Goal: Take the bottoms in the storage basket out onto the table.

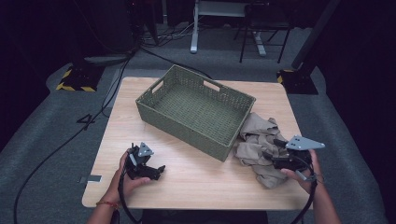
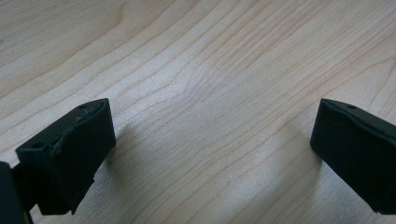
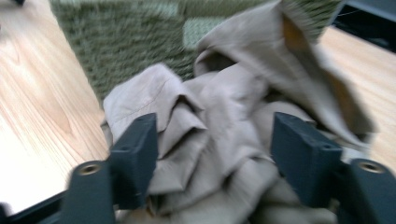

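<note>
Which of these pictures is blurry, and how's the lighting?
Right gripper view: motion-smeared, the cloth and basket soft, with bright glare on the table at left. Left gripper view: sharp wood grain, soft shadows beside the jaws. High view: the table evenly lit, the room around it dark.

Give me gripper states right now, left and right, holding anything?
Left gripper: open, nothing between its jaws, just above the bare table.
Right gripper: open, jaws astride the crumpled beige cloth, not clamped on it.
</note>
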Available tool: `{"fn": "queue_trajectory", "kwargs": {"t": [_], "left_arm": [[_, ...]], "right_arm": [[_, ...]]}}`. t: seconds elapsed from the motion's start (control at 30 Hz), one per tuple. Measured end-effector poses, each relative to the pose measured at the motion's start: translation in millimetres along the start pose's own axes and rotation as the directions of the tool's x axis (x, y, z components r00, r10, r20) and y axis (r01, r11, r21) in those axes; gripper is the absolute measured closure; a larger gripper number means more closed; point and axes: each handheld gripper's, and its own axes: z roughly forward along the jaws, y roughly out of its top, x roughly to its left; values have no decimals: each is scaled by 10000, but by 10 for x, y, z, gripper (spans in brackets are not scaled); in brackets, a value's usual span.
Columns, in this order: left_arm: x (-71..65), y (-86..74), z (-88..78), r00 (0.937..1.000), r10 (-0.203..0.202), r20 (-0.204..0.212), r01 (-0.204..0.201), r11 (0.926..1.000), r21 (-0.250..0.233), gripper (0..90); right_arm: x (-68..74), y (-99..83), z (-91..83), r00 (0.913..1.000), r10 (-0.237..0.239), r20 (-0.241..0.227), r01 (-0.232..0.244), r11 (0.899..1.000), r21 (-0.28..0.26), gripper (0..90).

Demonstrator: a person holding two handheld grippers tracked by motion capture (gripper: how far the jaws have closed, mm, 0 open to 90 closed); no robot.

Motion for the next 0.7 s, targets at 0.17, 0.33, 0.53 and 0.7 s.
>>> {"fn": "queue_trajectory", "kwargs": {"t": [0.17,0.33,0.53,0.7], "left_arm": [[-6,-2,1,10000,-63,-23,63,10000,-17,5],[-6,-2,0,10000,-57,-32,57,10000,-18,5],[-18,-2,0,9999,-142,-31,142,9999,-17,5],[-42,11,6,10000,2,23,-2,10000,28,5]], "right_arm": [[-26,-44,-299,9986,220,490,-215,9997,-95,255],[5,-292,-426,9953,-41,965,-18,9982,607,229],[-8,-649,-472,9914,580,1175,-668,9951,730,195],[-82,-978,-358,9855,1235,1160,-1387,9812,1344,167]]}}
